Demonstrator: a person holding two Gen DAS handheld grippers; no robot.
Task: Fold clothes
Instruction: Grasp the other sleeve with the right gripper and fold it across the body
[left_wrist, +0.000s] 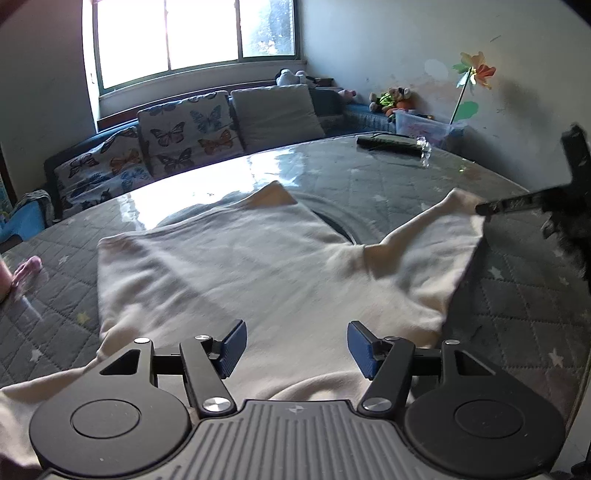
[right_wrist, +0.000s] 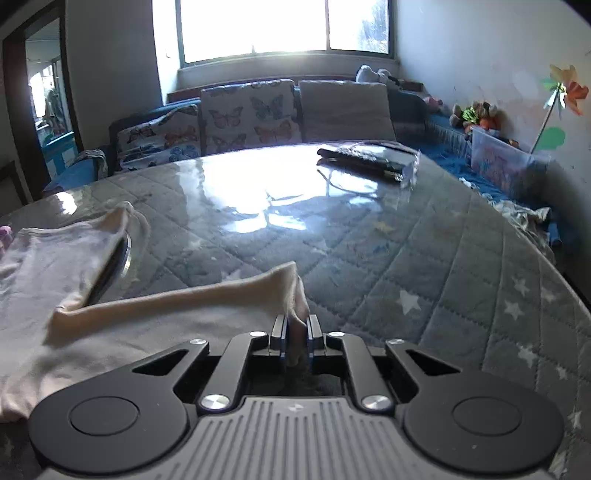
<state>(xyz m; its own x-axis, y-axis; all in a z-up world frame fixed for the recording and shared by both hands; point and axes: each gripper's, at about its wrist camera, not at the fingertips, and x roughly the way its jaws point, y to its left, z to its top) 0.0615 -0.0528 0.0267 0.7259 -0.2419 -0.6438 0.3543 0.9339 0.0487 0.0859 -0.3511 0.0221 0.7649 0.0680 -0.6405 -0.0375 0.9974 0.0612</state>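
Shirt (left_wrist: 258, 266) spread flat on table (left_wrist: 517, 295), right sleeve pinched in right hand-held gripper (right_wrist: 294, 332), left hand-held gripper (left_wrist: 295, 349) spread and empty over near hem: lift sleeve low, carry inward across shirt, keep fabric taut, smooth before release.

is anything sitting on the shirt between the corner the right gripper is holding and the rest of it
Nothing visible. The right gripper pinches the white shirt at its corner; the cloth between is bare, and the open left gripper hovers above it.
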